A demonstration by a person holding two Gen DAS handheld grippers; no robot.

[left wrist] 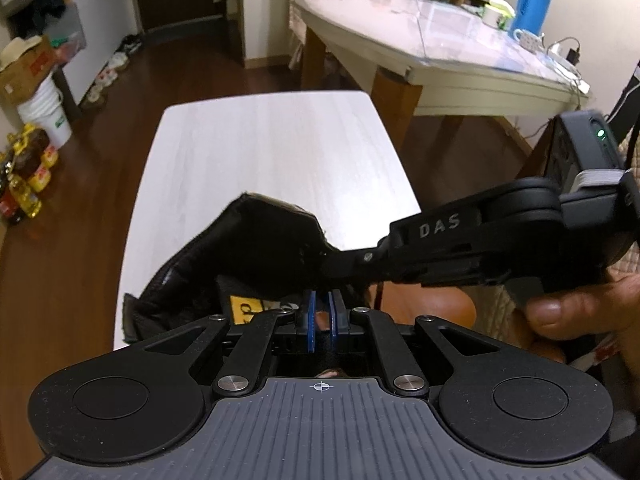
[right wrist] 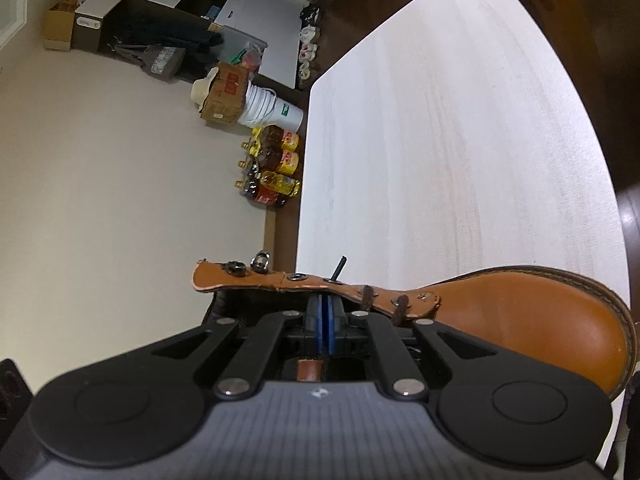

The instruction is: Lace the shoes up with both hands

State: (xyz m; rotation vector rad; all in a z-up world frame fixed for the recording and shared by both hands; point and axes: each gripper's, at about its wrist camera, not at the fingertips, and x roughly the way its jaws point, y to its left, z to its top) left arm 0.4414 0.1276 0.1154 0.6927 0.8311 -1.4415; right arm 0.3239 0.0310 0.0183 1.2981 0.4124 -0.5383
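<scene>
- Boot (right wrist: 520, 316), tan smooth leather, rounded toe, stitched welt; lies on its side at the near edge of the pale wood-grain worktop (right wrist: 440, 140), eyelet flap turned up for threading
- Lace tip (right wrist: 341, 268), dark, stiff, poking up through one eyelet
- Tongue (left wrist: 248, 248), black, padded, folded outward
- Left gripper (left wrist: 322, 316): blue pads slightly apart, nothing visibly held
- Right gripper (right wrist: 323, 320): pads nearly together just under the flap; grip on anything cannot be told

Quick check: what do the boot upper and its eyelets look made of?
Boot upper: looks like smooth tan leather with a soft sheen, a raw cut edge and stitching above the sole. Eyelets: apparently dark metal rings, with glinting hooks further up.
</scene>
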